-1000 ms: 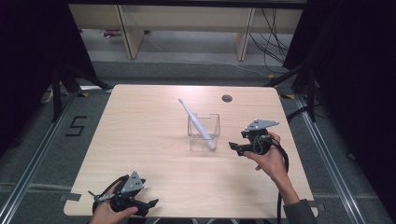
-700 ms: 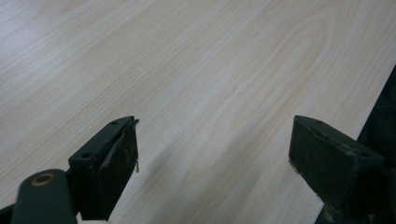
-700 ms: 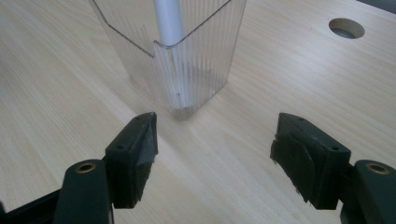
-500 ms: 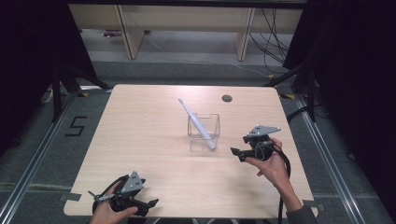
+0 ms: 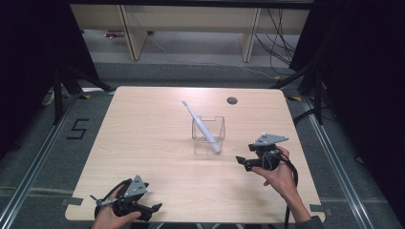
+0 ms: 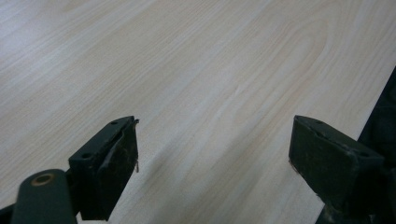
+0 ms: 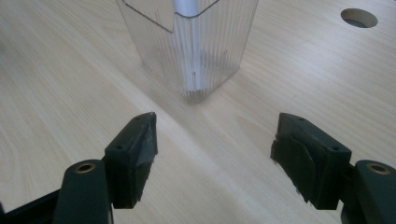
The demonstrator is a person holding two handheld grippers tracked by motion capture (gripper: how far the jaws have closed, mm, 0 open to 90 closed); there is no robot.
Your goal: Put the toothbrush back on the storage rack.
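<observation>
A clear ribbed plastic cup (image 5: 208, 134) stands near the middle of the wooden table (image 5: 143, 143), and a white electric toothbrush (image 5: 200, 126) leans in it with its head up and to the left. My right gripper (image 5: 242, 162) hovers just right of the cup, open and empty; in the right gripper view (image 7: 215, 144) the cup (image 7: 191, 46) with the toothbrush handle (image 7: 186, 9) stands straight ahead of the spread jaws. My left gripper (image 5: 153, 209) rests at the table's near left edge, open, with bare wood between its jaws (image 6: 215, 154).
A round cable hole (image 5: 232, 100) is in the table top at the far right, also seen in the right gripper view (image 7: 358, 17). Shelving and cables stand beyond the far edge. Dark floor surrounds the table.
My right gripper has drawn back from the cup, toward the near side and slightly right. The left gripper has stayed put.
</observation>
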